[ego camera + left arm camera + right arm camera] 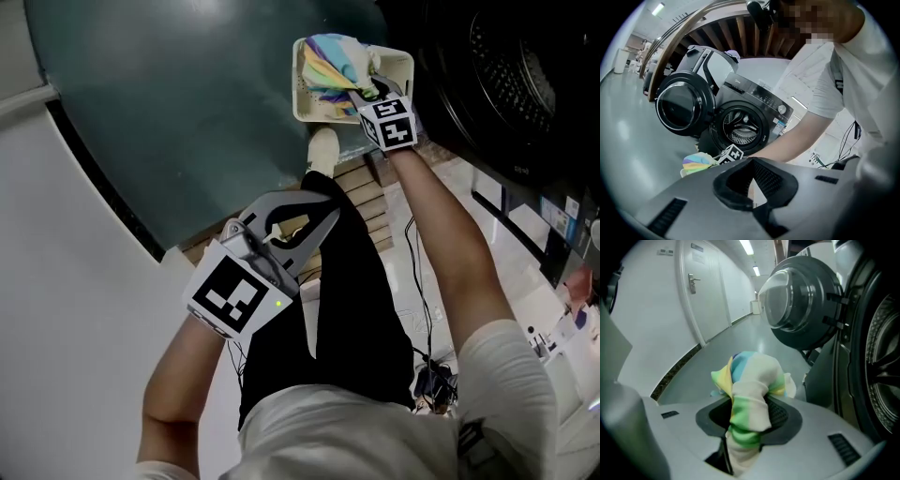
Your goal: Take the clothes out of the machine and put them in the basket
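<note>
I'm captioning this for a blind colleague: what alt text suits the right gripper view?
The right tongs grip a pastel striped cloth bunched between them. Behind, the washing machine has its round door open, with the drum at the right edge.

White short-sleeved T-shirt (356, 431), black trousers (347, 300), pale shoe (323, 148). Grey left gripper (323, 208) and right gripper (367, 94); white cubes (230, 295) with black square markers.

Pastel rainbow-striped cloth (333, 61), cream basket (299, 94), black washing machine (754, 101), teal floor (169, 103), black trousers (347, 281)
</note>
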`<state>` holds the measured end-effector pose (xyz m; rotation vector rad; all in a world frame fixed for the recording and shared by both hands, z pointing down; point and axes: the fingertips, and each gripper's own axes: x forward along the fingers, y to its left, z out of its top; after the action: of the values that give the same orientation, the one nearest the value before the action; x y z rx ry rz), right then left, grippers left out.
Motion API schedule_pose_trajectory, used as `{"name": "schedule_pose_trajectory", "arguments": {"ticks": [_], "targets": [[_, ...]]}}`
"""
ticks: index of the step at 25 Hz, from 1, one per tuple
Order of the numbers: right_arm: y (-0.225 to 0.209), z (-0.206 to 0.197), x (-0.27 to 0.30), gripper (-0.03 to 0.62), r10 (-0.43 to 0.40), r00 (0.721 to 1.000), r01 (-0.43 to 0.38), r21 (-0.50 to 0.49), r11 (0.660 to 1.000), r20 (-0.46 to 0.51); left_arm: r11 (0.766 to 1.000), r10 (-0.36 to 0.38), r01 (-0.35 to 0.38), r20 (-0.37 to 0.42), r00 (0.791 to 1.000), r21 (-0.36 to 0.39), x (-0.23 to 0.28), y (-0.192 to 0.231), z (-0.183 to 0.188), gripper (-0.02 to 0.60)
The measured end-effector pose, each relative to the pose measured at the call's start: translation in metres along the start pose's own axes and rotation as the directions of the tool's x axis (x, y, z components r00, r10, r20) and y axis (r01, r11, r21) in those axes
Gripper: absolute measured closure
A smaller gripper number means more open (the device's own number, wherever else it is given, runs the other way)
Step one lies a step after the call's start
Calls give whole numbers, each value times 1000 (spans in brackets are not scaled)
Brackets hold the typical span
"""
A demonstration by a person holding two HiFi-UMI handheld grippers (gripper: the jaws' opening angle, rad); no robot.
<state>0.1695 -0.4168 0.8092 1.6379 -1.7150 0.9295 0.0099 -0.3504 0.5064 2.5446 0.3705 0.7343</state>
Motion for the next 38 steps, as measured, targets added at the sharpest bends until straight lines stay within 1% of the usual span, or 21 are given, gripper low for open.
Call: {"name": "schedule_pose_trajectory", "arguments": {"ticks": [3, 8, 10, 13, 16, 23, 28, 31, 34, 36, 38], "targets": [[6, -24, 26, 437, 47, 997, -48, -21, 999, -61, 1000, 3, -3, -16, 1000, -24, 12, 15, -3, 584], [-1, -52, 65, 434, 87, 985, -94, -37, 995, -147, 999, -2, 1, -24, 1000, -36, 33, 39, -5, 584], [-3, -59, 78, 419, 114, 977, -120, -26, 992, -178, 999, -1, 0, -29, 1000, -46, 40, 48, -5, 584], [-4, -69, 92, 388, 166, 961, -166, 17, 986, -222, 998, -5, 3, -35, 999, -58, 49, 60, -4, 584], [-7, -74, 94, 389, 176, 958, -172, 38, 984, -228, 997, -9, 7, -39, 999, -73, 56, 65, -5, 584], [-8, -67, 69, 390, 150, 969, -143, 52, 988, -194, 998, -8, 6, -34, 999, -69, 47, 56, -7, 584], [6, -50, 38, 391, 149, 977, -141, 63, 988, -154, 999, -7, 6, -23, 1000, -42, 30, 37, 4, 584], [16, -28, 13, 395, 155, 983, -149, 67, 987, -102, 1000, -10, 10, -9, 1000, -20, 17, 21, 17, 584], [27, -1, -21, 399, 165, 986, -162, 90, 983, -21, 1000, -18, 18, -4, 1000, 20, 3, -1, 27, 584], [37, 12, -49, 413, 169, 985, -171, 108, 979, 28, 999, -19, 19, 8, 1000, 30, -9, -18, 32, 584], [49, 22, -78, 444, 165, 984, -172, 120, 978, 68, 999, -15, 14, 25, 1000, 30, -22, -35, 37, 584]]}}
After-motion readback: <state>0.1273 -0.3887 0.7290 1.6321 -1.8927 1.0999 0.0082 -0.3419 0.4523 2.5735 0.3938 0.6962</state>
